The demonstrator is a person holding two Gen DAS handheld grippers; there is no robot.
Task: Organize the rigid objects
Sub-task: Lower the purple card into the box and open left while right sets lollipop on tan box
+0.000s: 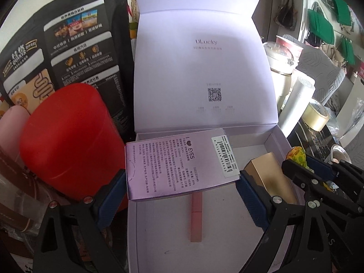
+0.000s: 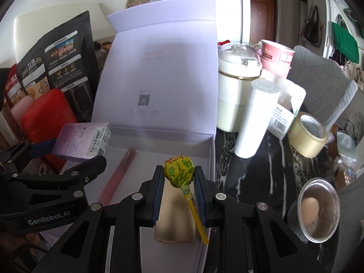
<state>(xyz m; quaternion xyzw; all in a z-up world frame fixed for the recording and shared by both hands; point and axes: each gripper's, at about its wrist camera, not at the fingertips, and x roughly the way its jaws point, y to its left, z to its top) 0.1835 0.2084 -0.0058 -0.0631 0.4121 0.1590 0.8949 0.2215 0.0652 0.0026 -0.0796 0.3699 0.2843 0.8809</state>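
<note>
The lilac gift box (image 1: pixel 279 141) stands open on the dark marbled tabletop (image 2: pixel 261 170), its tall matte lid (image 1: pixel 204 68) upright at the back, printed with a faint logo and a square code. Over the box's left near corner the left gripper (image 1: pixel 182 182) holds a small purple carton (image 1: pixel 173 166) — glossy card with dense black print and a white barcode label — its ribbed blue pads pressed on both sides, the jaws set wide to span it. Beneath it, on the box floor, lies a slim pink stick (image 1: pixel 196 216), square in section. Beside that, to the right, a gold rectangular box (image 2: pixel 175 218) with a brushed metallic sheen lies flat.

The right gripper (image 2: pixel 179 177) hovers above the gold box, jaws narrow, clamped on a lollipop (image 2: pixel 179 173) — round head in crinkled yellow-green wrapper, yellow stick trailing back and to the right.

Left of the gift box stand a smooth red cylinder tin (image 1: pixel 68 141) and a black printed pouch (image 1: pixel 68 45). To the right: a white frosted roll (image 2: pixel 257 118), a cream jar with glass lid (image 2: pixel 236 86), a roll of tan packing tape (image 2: pixel 307 134), and a clear bowl holding an egg (image 2: pixel 318 209).
</note>
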